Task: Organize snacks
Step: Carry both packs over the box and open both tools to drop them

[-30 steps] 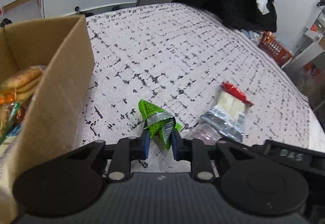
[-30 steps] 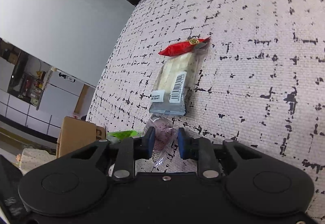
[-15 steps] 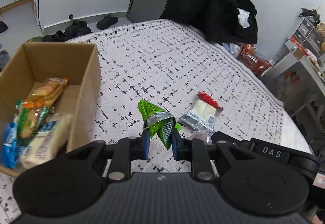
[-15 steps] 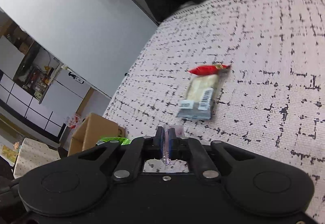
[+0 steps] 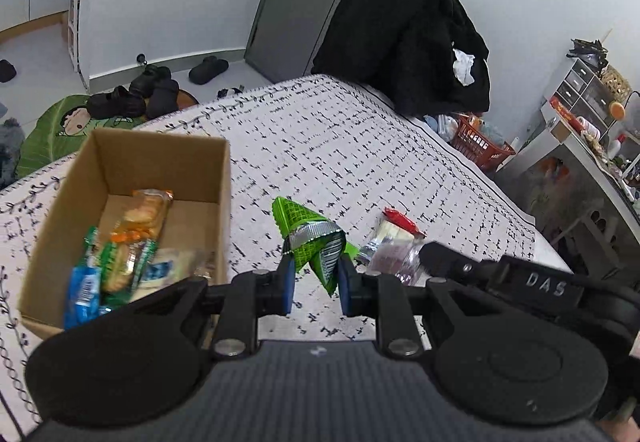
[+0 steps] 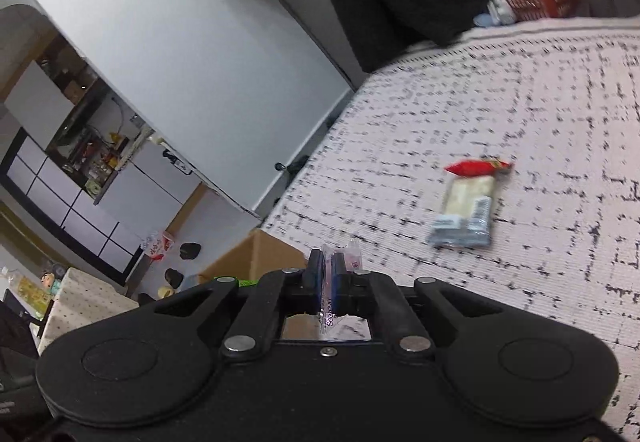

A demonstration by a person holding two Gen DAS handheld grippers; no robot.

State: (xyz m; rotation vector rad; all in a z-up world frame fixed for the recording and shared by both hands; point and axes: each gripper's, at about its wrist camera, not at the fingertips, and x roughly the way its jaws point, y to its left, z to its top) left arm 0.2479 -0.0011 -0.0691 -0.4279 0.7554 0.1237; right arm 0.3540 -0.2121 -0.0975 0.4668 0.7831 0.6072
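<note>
The left gripper (image 5: 316, 284) pinches a green packet (image 5: 311, 240), held up beside the box (image 5: 120, 161) of snacks near the bed's (image 5: 340, 145) left edge. The right gripper (image 6: 327, 276) is pressed tight on a clear wrapper (image 6: 329, 312). A red-topped bar (image 6: 468, 211) lies mid-bed.

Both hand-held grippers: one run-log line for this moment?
left hand-held gripper: shut on green packet | right hand-held gripper: shut on clear wrapper | box: part filled | red-ended packet: on bed
</note>
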